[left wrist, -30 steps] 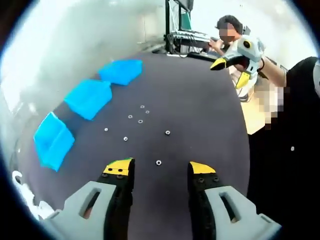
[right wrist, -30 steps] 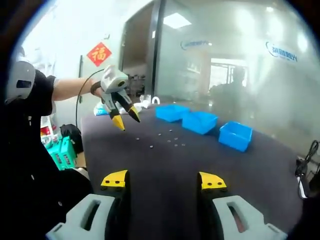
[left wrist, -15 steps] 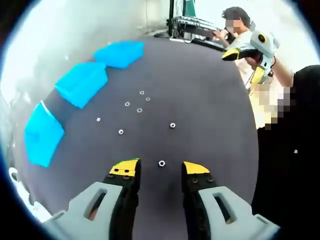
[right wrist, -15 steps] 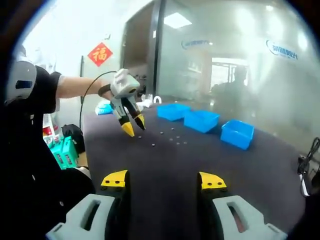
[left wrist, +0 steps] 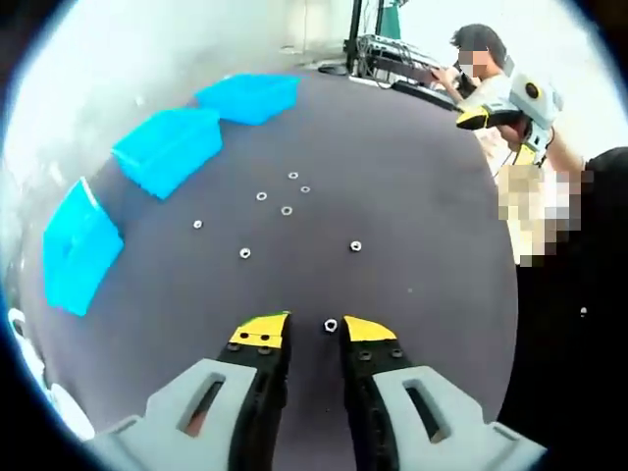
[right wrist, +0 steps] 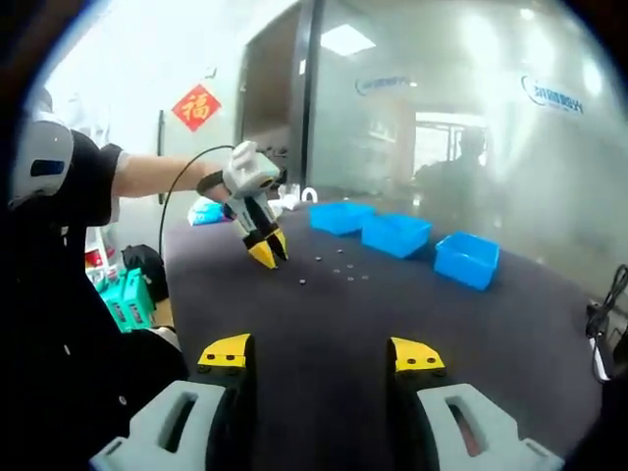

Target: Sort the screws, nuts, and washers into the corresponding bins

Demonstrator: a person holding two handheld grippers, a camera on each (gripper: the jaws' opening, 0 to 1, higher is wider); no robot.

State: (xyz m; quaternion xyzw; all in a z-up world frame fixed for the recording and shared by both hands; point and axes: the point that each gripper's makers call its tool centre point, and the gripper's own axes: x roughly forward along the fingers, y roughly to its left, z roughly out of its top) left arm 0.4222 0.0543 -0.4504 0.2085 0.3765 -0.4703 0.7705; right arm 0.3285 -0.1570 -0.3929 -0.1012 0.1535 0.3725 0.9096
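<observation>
Several small nuts and washers lie scattered on the dark table. One nut sits between the yellow tips of my left gripper, which is low over the table, jaws narrowed but still apart from it. Three blue bins stand in a row along the left edge; in the right gripper view the bins are at the far side. My left gripper also appears there, tips down at the table. My right gripper is open and empty, held high; it appears as the right gripper at upper right.
A seated person and a rack with cables are beyond the table's far end. A glass wall, a red paper sign and a green crate on the floor surround the table.
My left gripper has come down to the table and its jaws have narrowed around one nut. The right gripper has stayed put.
</observation>
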